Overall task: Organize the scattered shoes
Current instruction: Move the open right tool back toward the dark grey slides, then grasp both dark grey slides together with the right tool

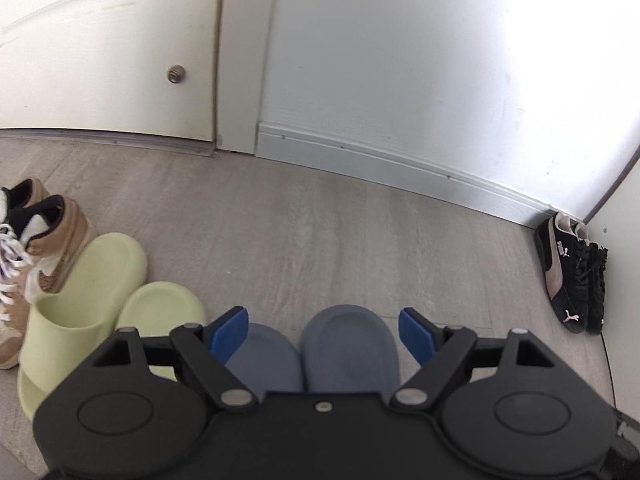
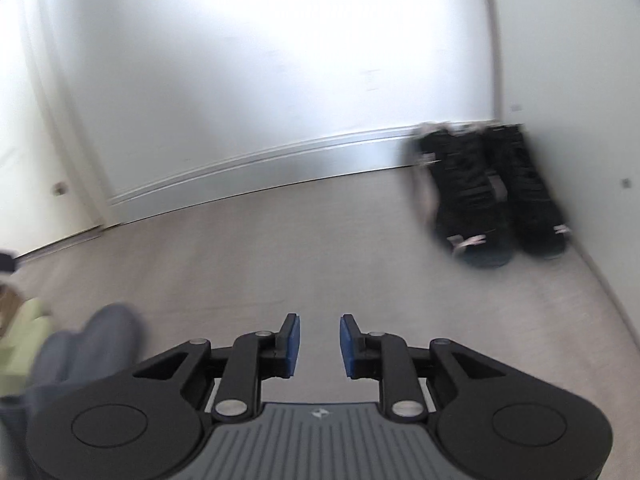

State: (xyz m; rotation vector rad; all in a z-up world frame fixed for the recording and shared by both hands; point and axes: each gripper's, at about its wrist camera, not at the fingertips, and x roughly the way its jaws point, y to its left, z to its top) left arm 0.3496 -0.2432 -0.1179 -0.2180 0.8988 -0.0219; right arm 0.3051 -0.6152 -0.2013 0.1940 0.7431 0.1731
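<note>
A pair of blue-grey slides lies side by side on the grey floor, directly beneath my left gripper. Its blue pads stand wide apart on either side of the pair without pressing on it. Left of them lie two pale green slides and tan high-top sneakers. Black sneakers with pink stripes stand in the right corner. My right gripper hovers over bare floor, its jaws slightly apart with nothing between them. In the blurred right wrist view the black sneakers are ahead to the right and the blue-grey slides at the lower left.
A white door with a small round metal fitting is at the back left. A white wall with a baseboard runs to the right corner, where a side panel stands. Grey floor stretches between the shoe groups.
</note>
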